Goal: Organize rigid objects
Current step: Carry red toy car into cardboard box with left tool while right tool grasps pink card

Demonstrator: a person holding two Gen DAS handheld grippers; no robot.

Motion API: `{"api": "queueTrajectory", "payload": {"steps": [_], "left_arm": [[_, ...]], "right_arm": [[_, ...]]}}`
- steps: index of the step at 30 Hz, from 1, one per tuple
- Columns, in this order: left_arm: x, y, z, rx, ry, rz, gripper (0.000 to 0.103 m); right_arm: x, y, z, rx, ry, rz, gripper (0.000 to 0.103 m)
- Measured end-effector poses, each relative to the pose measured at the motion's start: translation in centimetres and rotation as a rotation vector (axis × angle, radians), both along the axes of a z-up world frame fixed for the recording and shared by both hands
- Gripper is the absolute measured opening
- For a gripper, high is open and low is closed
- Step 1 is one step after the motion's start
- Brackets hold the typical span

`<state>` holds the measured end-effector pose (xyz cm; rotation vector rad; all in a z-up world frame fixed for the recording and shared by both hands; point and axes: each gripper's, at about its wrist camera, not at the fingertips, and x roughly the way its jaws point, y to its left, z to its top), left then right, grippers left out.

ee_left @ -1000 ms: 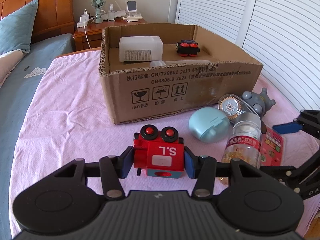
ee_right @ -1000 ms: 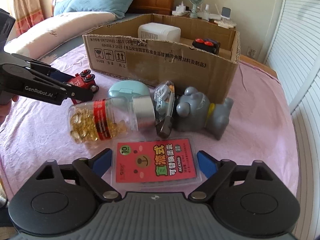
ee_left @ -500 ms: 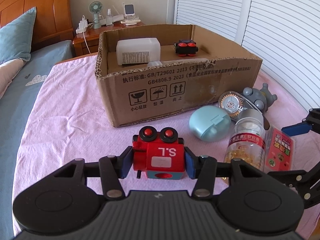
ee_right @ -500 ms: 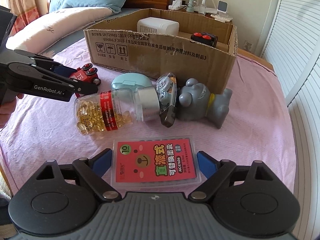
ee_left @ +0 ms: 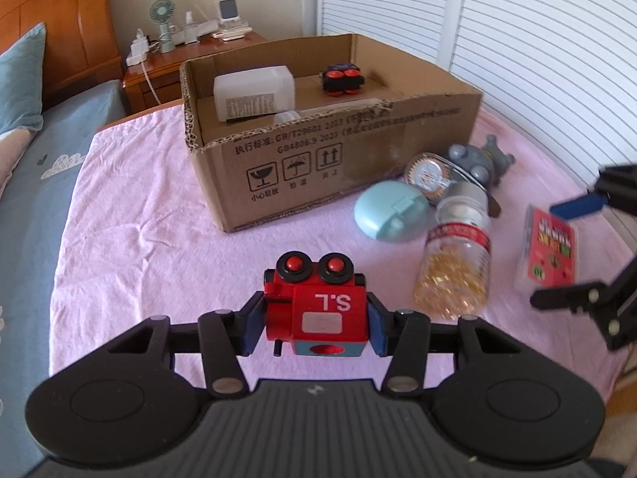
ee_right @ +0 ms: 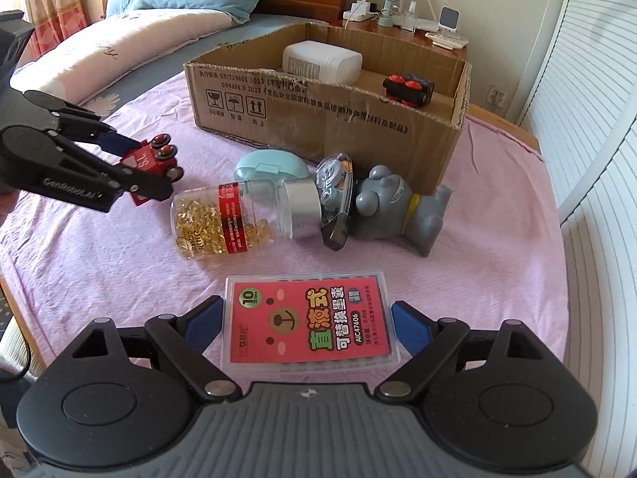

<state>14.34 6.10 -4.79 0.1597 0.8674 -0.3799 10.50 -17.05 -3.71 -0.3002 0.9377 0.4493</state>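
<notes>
My left gripper (ee_left: 314,328) is shut on a red toy train (ee_left: 318,306) marked "S.L", its blue pads on the train's two sides. In the right wrist view the left gripper (ee_right: 139,169) holds the train (ee_right: 153,159) tilted, low over the pink sheet. My right gripper (ee_right: 306,320) is shut across a flat clear case with a red label (ee_right: 310,318), one pad on each long side. The open cardboard box (ee_left: 318,151) stands behind, holding a white plastic container (ee_left: 254,93) and a black toy car with red wheels (ee_left: 341,79).
Between the grippers and the box lie a bottle of yellow capsules (ee_right: 227,223), a pale blue case (ee_right: 270,167), a clear tape dispenser (ee_right: 336,195) and a grey hippo figure (ee_right: 398,207). A wooden nightstand (ee_left: 191,55) stands behind the box. Louvred doors run along the right.
The left wrist view has rolled a little, so the scene now leans. Both grippers have kept their place and their grip.
</notes>
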Motion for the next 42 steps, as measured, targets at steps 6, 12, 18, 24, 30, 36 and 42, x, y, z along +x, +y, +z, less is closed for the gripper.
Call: {"api": "queueTrajectory", "payload": {"steps": [6,12,18,24,30,36,42], "left_arm": [[-1.0,0.2,1.7,-0.003,0.016,-0.051,0.050],[-0.4,-0.1,4.3,-0.017,-0.031,-0.071,0.050],[2.2,-0.7,6.9,-0.008,-0.119,-0.064,0.050],[7.0,-1.1,8.2,-0.003,-0.163,-0.027,0.050],[11.7,-1.5,6.7,0.031,-0.133,0.008,0.050],[14.2,-1.4,4.4,0.049,-0.109,0.064,0.057],[12.3,-0.4,6.0,-0.007,-0.152,0.055,0.102]], "right_arm": [[-0.2,-0.6,1.8,0.032,-0.016,0.011,0.093],[0.7,-0.7,4.0,0.040,-0.072,0.031,0.093],[2.5,-0.6,5.9,0.052,-0.130,0.038,0.093],[4.3,-0.3,7.4,0.053,-0.180,0.047,0.093],[5.7,-0.3,7.7,0.050,-0.189,0.039,0.093],[6.6,-0.2,7.6,0.040,-0.188,0.036,0.093],[7.4,-0.2,7.7,0.045,-0.187,0.031,0.093]]}}
